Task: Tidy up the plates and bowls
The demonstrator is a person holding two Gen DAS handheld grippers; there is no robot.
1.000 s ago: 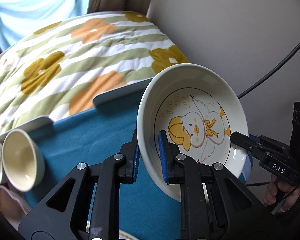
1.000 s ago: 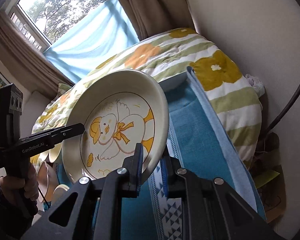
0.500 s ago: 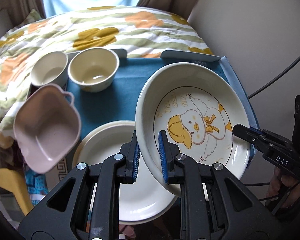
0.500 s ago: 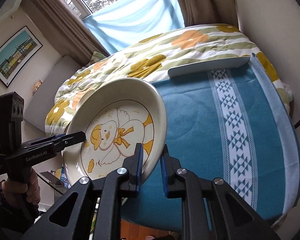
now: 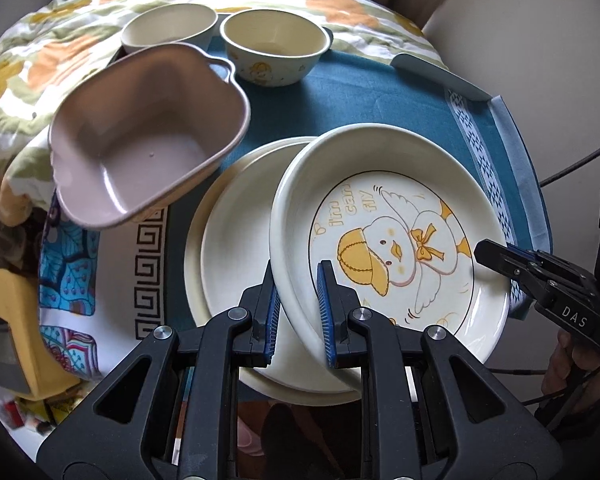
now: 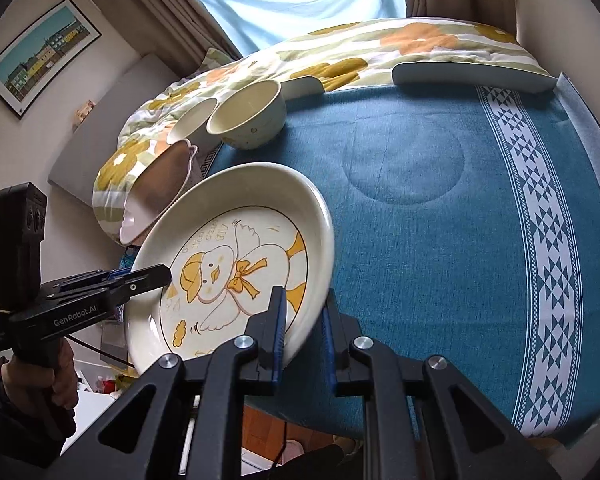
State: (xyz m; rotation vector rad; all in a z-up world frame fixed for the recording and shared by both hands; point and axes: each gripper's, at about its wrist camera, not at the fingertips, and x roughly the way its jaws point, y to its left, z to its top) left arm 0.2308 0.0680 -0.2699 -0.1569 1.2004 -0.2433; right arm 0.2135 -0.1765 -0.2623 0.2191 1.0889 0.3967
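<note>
A cream plate with a yellow duck drawing (image 5: 392, 240) (image 6: 236, 276) hangs tilted between both grippers. My left gripper (image 5: 296, 280) (image 6: 148, 276) is shut on its left rim, and my right gripper (image 6: 304, 308) (image 5: 496, 258) is shut on the opposite rim. Beneath it, a plain cream plate (image 5: 236, 240) lies on the blue cloth (image 5: 360, 96), partly covered by the duck plate. A pink square bowl with handles (image 5: 140, 140) (image 6: 160, 184) stands to the left. Two cream bowls (image 5: 274, 46) (image 5: 168, 28) sit side by side at the far edge.
The blue cloth (image 6: 420, 200) with a white patterned band (image 6: 540, 220) covers a small table against a bed with a flowered quilt (image 6: 380, 44). A round dent marks the cloth (image 6: 404, 168). A wall stands at the right, and a cable (image 5: 572, 164) hangs beside it.
Both grippers have carried the duck plate leftward and a little down, over the plain plate. The pink bowl and cream bowls have come closer in view. Both grips are unchanged.
</note>
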